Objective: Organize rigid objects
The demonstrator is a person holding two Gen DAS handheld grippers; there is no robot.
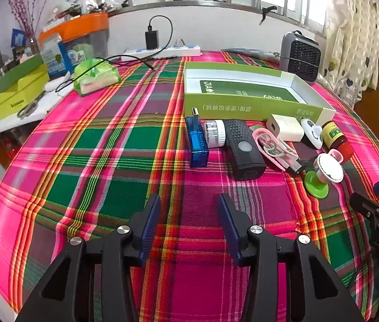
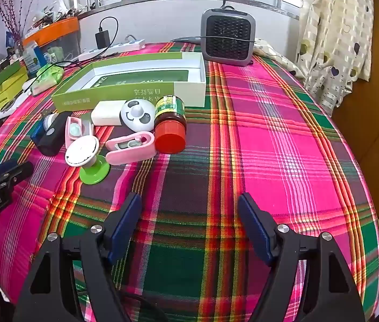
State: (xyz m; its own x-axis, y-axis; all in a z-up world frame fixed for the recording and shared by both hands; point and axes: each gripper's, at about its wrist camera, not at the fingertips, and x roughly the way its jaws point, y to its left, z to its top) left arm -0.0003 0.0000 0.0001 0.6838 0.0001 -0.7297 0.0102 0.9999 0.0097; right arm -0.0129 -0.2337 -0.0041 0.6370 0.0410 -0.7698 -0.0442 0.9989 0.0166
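Left claw (image 1: 189,212) at the bottom of its own view: jaws spread wide, nothing between the blue pads, only the plaid tablecloth (image 1: 125,161) beneath. It tilts steeply down toward the table and touches nothing. Right claw (image 2: 189,212), same story in its view: jaws as wide as they go, empty, angled down over bare cloth, well short of the clutter.

Each claw peeks into the other's picture: the right one at the right edge of the left view, the left one at the left edge of the right view.

Now the box. The shallow green-and-white box (image 1: 245,104) lies open in the upper middle of the left view; I see only its printed green floor, no objects in it. In the right view it sits upper left of centre.

All the small things crowd just in front of the box, on the cloth. In the left view, left to right: a blue USB stick (image 1: 197,145), a small clear-and-white cylinder (image 1: 214,134), a black device (image 1: 244,150), a pink cable holder (image 1: 265,145), a white charger (image 1: 286,127), a panda-faced gadget (image 1: 311,134), and a brown bottle (image 2: 169,123) lying with its red cap toward us. Nearest the claws are a white disc on a green stand (image 2: 87,158) and a pink clip-shaped case (image 2: 130,147).

A grey fan heater (image 2: 227,37) stands behind the box, near the window.
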